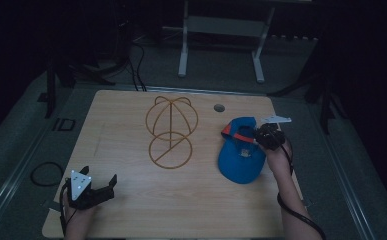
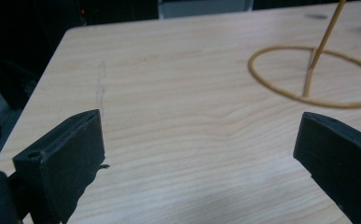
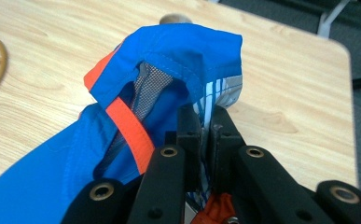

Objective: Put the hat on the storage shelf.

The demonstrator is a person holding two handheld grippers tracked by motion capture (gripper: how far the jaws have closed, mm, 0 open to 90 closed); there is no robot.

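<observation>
Cap point(image 1: 240, 155) is the thing in play, blue with orange trim, sitting at the right side of the desk point(image 1: 131, 210) with its brim flat on the wood and its back end lifted. Right tongs point(image 1: 262, 134) are clamped on that raised back edge, and the right gripper view shows the 2 jaws pressed together on a thin fold of fabric beside the orange strap point(image 3: 129, 128), mesh lining showing just behind it. Left tongs point(image 1: 100, 185) hover low at the near left corner, jaws wide apart with nothing between them, well apart from the cap. Between the 2 hands stands the wire hat stand point(image 1: 171, 131), a dome of hoops over a round base ring, and it looks like the cap is headed there. Now the risks: that grip is only on a pinch of soft cloth near the edge, so a quick lift could let the fabric slide out and drop the cap back on the desk. The cap also hangs limp and folded, so it may land crumpled on the dome instead of opening over it. The stand looks light, and a snag of the strap or a bump from the tongs could tip it or push it along the desk. Left tongs are far from helping steady anything.
</observation>
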